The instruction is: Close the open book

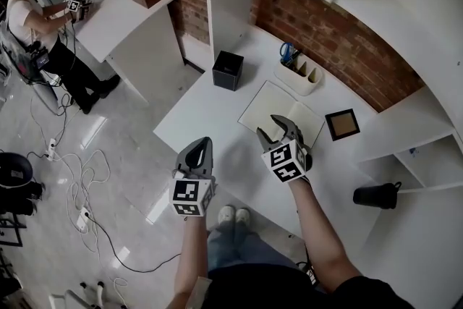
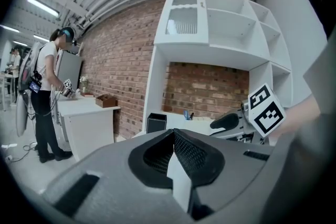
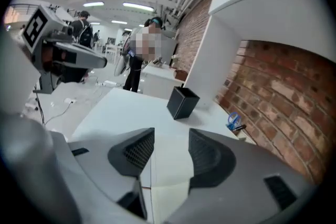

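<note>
White desk (image 1: 210, 119): the open book (image 1: 278, 108) lies flat right under the right gripper (image 1: 275, 128), jaws apart and empty. The left gripper (image 1: 199, 150) is closed, empty and farther off.

black box (image 1: 228, 70) on desk (image 1: 206, 123) | white organiser (image 1: 299, 76) by brick wall (image 1: 340, 47) | dark frame (image 1: 341, 124) | person (image 1: 36, 32) at far table (image 1: 116, 11)

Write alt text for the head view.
An open book lies on a white desk; the right claw, open, hovers at the book's near edge while the left claw, shut, hangs by the desk's front edge. A black box stands behind.
</note>
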Motion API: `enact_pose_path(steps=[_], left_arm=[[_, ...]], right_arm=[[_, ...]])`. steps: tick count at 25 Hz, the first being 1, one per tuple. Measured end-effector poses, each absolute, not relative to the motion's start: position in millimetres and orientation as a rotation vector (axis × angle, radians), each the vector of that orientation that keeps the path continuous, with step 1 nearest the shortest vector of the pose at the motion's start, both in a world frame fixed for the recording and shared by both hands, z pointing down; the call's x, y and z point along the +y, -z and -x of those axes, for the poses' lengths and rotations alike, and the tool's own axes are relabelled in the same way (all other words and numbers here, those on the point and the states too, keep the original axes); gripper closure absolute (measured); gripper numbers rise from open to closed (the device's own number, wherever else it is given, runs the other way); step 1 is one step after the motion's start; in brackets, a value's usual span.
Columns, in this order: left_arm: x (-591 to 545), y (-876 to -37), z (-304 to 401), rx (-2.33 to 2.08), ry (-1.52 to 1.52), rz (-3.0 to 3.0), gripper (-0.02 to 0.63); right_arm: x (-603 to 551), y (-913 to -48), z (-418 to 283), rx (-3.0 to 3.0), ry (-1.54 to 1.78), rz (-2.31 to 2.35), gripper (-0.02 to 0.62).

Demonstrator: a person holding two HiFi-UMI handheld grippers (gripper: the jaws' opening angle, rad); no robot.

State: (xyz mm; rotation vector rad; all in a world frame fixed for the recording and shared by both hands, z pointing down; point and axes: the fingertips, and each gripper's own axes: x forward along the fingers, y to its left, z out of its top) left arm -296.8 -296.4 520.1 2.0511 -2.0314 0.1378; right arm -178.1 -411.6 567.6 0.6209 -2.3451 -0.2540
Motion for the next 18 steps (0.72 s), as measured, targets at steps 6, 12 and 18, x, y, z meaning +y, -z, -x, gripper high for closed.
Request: enact_pose_path(steps=[6, 12, 18], left_arm=[[-296.6, -536.0, 311.1, -2.021, -0.132, -2.004, 0.597], [-288.5, -554.2, 322.1, -2.014, -0.142, -1.955, 0.597], [-278.7, -562.0, 329.7, -2.01, -0.152, -1.927, 0.597]], right_arm=[[-413.7, -624.4, 208.6, -2.103, 0.468, -0.413, 0.41], [-416.4, -664.7, 224.0, -1.954, 0.587, -0.353, 0.41], [-423.7, -687.4, 232.9, -1.886, 0.583, -0.385, 0.411]])
